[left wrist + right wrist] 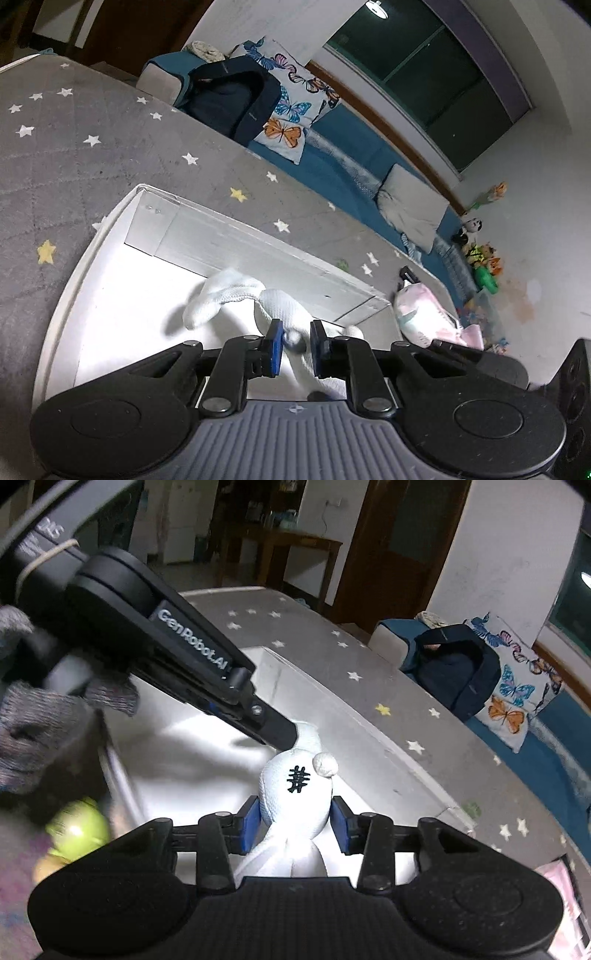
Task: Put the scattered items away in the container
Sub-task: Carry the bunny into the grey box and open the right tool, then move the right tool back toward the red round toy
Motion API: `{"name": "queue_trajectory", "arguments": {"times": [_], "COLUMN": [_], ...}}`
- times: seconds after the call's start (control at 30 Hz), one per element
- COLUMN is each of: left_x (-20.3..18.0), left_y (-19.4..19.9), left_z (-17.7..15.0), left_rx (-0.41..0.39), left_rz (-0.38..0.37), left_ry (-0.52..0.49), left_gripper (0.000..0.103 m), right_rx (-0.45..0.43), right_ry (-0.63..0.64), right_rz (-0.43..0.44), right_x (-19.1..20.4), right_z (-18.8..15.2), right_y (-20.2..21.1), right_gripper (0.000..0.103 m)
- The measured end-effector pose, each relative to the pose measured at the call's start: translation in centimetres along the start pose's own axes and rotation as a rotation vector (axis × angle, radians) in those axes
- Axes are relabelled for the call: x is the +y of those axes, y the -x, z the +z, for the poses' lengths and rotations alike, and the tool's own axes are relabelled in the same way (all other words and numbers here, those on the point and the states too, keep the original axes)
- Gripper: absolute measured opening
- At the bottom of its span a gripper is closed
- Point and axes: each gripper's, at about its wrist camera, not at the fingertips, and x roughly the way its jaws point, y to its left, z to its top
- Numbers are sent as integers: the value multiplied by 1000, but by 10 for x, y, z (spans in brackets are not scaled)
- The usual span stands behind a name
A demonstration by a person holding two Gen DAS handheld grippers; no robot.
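Right now both my grippers carry one white plush toy (295, 794) above the white box (122, 229), which sits on the star-patterned grey mat (74, 155). My left gripper (293, 341) is pinched tight on a limb of the toy; my right gripper (295, 819) sits narrow around its body, the blue pads touching or all but touching the fabric. To do this well I judge I should lower the toy until it rests on the box floor, then let go with both sides together so it doesn't snag. I count one toy held, one box, one green ball (75, 829) outside the box at its near left edge, one pink pouch (424, 310) beyond the right end.
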Motion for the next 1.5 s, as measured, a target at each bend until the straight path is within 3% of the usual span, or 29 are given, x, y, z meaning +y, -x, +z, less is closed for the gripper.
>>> {"name": "queue_trajectory", "arguments": {"times": [0.1,0.2,0.33,0.63,0.87,1.33,1.5], "left_x": [0,-3,-6,-15,-21,-28,-32], "left_y": [-3,-4,2,26,52,87,97], "left_z": [-2,-5,-11,-34,-56,-100,-113], "left_rx": [-1,5,2,-17,-41,-33,-41], "left_rz": [14,18,33,55,63,68,64], "left_ry": [-9,-26,-63,-149,-197,-262,-289], "left_gripper": [16,17,17,18,19,19,20], "right_rx": [14,8,-10,-110,-185,-189,-198], "right_ry": [38,19,-21,-202,-284,-398,-427], "right_rz": [-108,-102,-153,-180,-198,-177,-186], "right_x": [-1,-4,-10,0,20,76,87], "right_z": [-1,-3,-4,-30,-49,-95,-105], "right_y": [-9,-6,3,59,95,119,128], "right_gripper": [44,50,51,52,60,65,73]}}
